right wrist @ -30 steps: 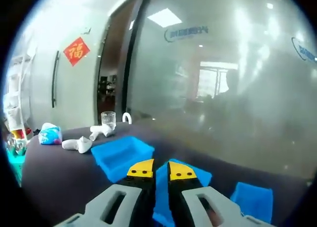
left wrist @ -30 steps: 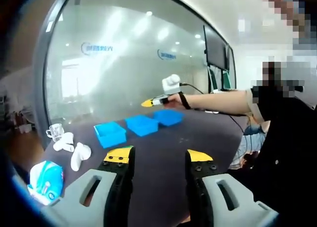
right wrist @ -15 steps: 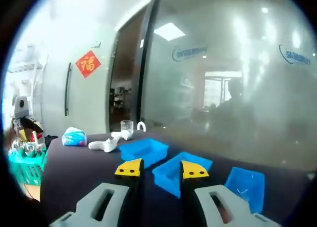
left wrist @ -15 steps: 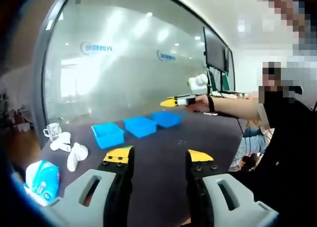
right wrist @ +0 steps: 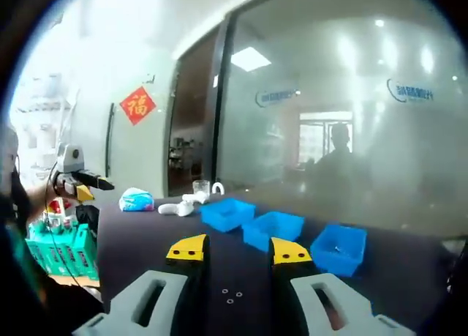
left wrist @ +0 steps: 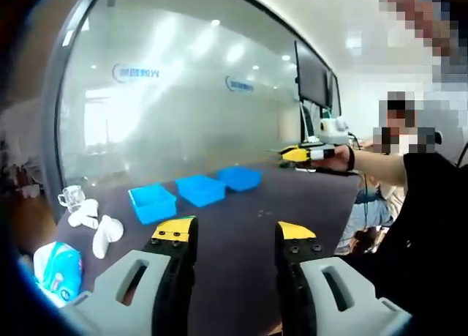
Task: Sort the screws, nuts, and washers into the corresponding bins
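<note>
I hold both grippers raised, jaws apart, empty | small washers or nuts (right wrist: 231, 297) lie loose on the dark table (right wrist: 146, 241), just ahead between my right gripper (right wrist: 234, 249) jaws | three blue bins (right wrist: 274, 228) sit farther beyond | left gripper (left wrist: 228, 230) well back.

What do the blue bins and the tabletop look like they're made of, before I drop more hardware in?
The three blue bins look like moulded plastic: uniform bright colour, thin walls, a smooth, slightly glossy surface. The table is dark and matte; its material is hard to tell, perhaps laminate or a mat, with little glare. The small loose parts between the right gripper's jaws look like pale rings, probably metal, but are too tiny to confirm.
</note>
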A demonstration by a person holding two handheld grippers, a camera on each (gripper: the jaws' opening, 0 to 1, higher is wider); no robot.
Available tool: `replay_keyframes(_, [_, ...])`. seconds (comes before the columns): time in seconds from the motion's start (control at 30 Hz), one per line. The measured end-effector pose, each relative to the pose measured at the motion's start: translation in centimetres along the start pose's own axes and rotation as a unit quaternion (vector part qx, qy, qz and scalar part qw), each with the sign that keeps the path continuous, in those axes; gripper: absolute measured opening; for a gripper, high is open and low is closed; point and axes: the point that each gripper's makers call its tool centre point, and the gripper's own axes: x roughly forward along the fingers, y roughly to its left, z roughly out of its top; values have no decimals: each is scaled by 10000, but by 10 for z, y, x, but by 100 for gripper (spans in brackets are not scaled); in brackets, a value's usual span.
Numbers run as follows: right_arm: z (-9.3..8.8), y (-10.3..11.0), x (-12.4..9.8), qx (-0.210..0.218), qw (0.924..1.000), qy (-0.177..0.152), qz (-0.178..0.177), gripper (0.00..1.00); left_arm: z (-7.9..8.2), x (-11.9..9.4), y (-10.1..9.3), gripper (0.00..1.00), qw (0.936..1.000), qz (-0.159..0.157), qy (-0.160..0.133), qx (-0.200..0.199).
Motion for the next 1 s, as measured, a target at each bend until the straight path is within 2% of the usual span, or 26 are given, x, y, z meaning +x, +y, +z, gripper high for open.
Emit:
replay_keyframes(0.2, [-13,5,-27,25,9999,103,-22,28,-4,-1,0,42,10000,17,42,-8])
replay_keyframes(0.4, [-28,9,-41,-2,9996,273,-15,28,-4,-2,-2,42,10000,34,42,-15])
replay_keyframes(1.0, [-33,23,-40,-89,9980,555,281,27,-2,-6,-6,43,10000,38,18,2])
